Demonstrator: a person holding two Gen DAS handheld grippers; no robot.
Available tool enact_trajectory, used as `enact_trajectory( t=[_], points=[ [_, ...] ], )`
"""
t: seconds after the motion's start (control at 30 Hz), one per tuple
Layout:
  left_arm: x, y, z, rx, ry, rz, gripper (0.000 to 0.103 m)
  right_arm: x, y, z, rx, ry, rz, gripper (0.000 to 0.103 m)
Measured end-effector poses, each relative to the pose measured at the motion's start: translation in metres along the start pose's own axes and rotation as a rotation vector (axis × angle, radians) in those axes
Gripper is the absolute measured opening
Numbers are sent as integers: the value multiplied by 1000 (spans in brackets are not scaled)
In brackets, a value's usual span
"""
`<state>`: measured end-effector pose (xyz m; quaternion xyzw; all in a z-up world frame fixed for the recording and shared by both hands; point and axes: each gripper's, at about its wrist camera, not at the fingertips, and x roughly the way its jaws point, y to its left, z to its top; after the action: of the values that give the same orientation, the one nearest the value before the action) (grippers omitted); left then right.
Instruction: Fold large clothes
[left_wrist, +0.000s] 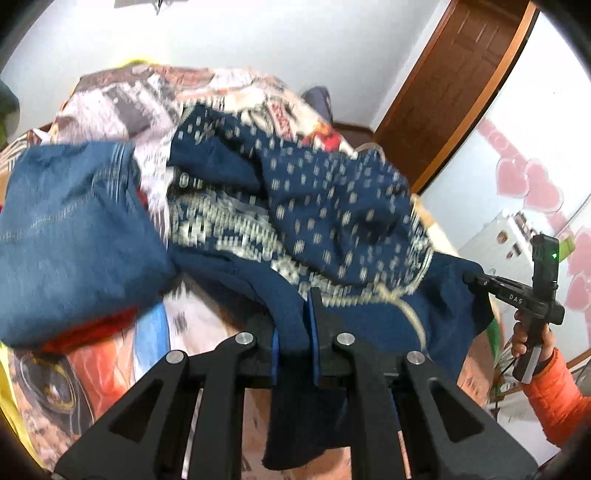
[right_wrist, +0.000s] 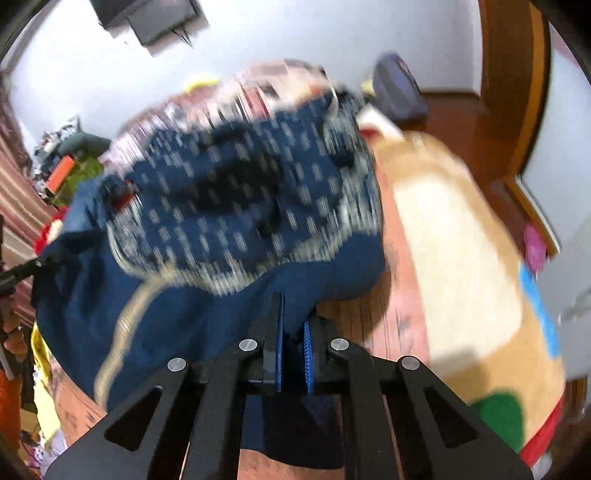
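Left gripper (left_wrist: 295, 325) and right gripper (right_wrist: 291, 332) each clamp an edge of the navy sweater (left_wrist: 314, 206), which hangs between them over the bed (left_wrist: 92, 369). A blue garment (left_wrist: 74, 229) lies beside it; a door (left_wrist: 454, 81) stands behind.

Only one bit of writing can be read. In the left wrist view, the black handle of the right gripper (left_wrist: 466, 277) has the white letters "DAS" on it, next to a small green light. The bedspread (left_wrist: 122, 99) has pictures with what may be words on them, such as a red patch near the top, but they are too blurry to read. Nothing can be read in the right wrist view.
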<state>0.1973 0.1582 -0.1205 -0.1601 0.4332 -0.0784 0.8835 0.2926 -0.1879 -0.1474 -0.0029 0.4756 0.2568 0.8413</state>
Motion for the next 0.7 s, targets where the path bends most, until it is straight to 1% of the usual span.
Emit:
enact_trajectory(
  t=[0.13,0.2,0.27,0.37,0.47,0.57,0.63,0.7],
  points=[
    [-2,4,36,-25,-64,-19,10,-14,12,47,-44,-101,12,7],
    [-2,11,56,-50,-96,-36,10,-13,16,71,-52,-144,7,7],
    [4,23,81,-94,-126,-44,10,-8,18,95,-58,-180,-16,6],
    [22,44,114,-168,-144,-29,10,6,9,131,-21,-215,-35,6],
    [48,69,139,-234,-138,4,10,30,-4,164,27,-225,-64,6],
    [79,87,156,-247,-117,85,10,63,-22,187,82,-190,-99,6],
    [99,97,162,-241,-94,133,10,80,-29,193,97,-164,-128,6],
    [120,110,165,-248,-57,159,10,99,-36,197,111,-131,-137,6]
  ],
)
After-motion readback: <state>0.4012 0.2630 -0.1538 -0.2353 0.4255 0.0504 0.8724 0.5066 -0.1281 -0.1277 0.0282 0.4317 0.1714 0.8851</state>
